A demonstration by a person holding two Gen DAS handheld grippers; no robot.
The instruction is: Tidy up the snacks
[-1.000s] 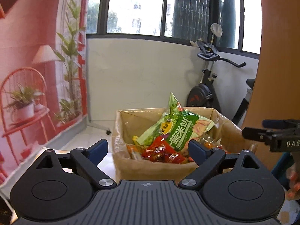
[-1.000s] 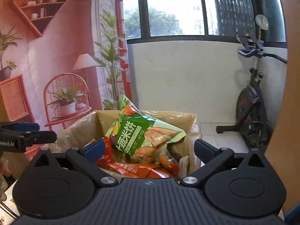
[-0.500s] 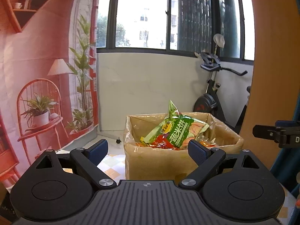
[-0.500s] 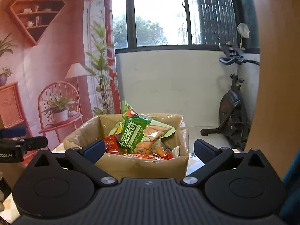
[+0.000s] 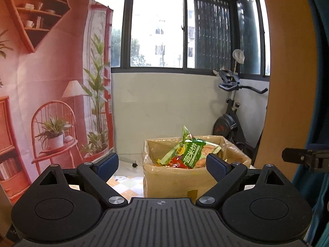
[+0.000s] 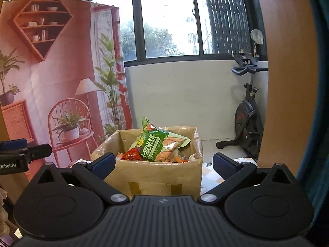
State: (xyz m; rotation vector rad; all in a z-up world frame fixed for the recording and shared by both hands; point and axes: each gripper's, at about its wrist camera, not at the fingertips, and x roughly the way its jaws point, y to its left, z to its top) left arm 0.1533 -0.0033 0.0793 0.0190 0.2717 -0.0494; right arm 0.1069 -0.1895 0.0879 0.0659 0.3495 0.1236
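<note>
A cardboard box lined with clear plastic stands on the tiled tabletop, full of snack packets. A green snack bag sticks up on top, with red packets under it. My left gripper hangs open in front of the box, well short of it, with nothing between its fingers. The same box and green bag show in the right wrist view, where my right gripper is also open and empty. Each gripper's tip appears at the edge of the other's view.
A printed backdrop of a red room hangs on the left. An exercise bike stands by the white wall under the windows. A wooden panel rises close on the right, and a blue curtain hangs beyond it.
Both grippers have pulled back and up from the box, which now looks smaller and farther away. Both stay open and empty.
</note>
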